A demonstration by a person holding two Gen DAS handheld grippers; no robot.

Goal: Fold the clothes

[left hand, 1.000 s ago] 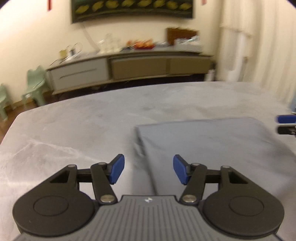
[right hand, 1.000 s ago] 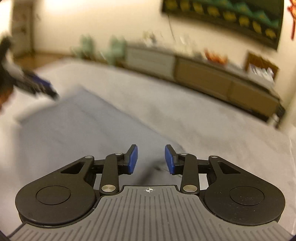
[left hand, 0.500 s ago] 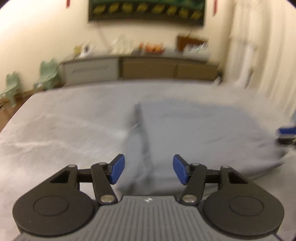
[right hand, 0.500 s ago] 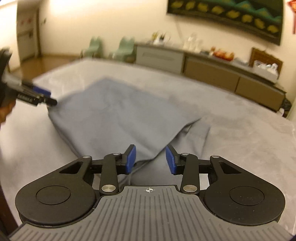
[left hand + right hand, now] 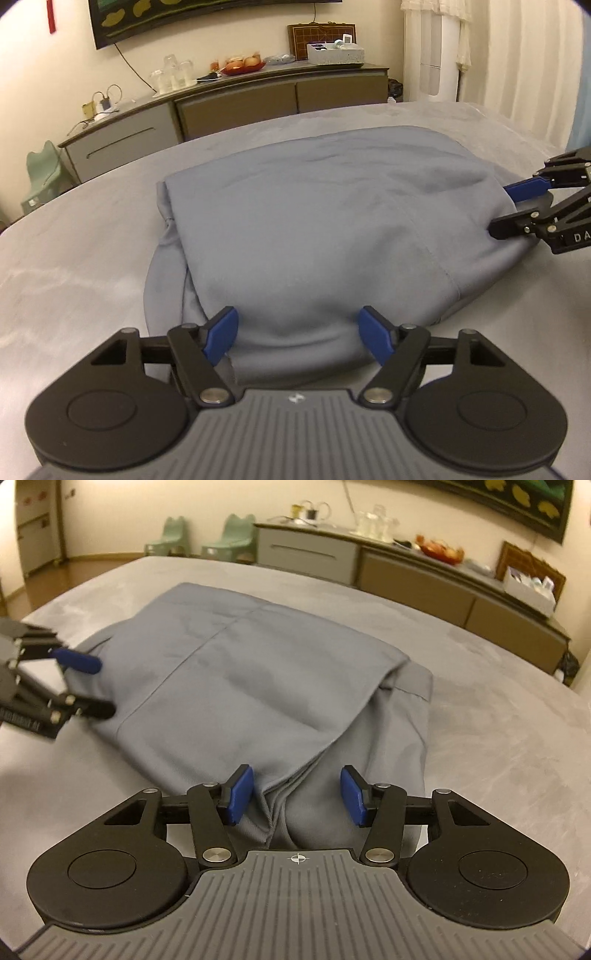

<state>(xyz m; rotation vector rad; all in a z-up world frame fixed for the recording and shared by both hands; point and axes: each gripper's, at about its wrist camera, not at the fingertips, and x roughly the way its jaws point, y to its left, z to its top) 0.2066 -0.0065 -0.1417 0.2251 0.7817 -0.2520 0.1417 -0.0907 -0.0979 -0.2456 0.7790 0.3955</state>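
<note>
Fingers: I'm seeing both pairs having just opened, left gripper (image 5: 297,332) wider than right gripper (image 5: 297,794), garment (image 5: 314,229) edge lying between unpinched.
Relation: I'm hovering at opposite near corners; garment is stretching ahead, long axis crossways.
Garment: grey, folded over, lying puffy on the bed (image 5: 74,240).

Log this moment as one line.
garment: folded on table | left gripper: open, just opening | right gripper: open, just opening

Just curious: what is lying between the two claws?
The folded grey garment spans from the left claw to the right claw, seen in the left wrist view.
</note>
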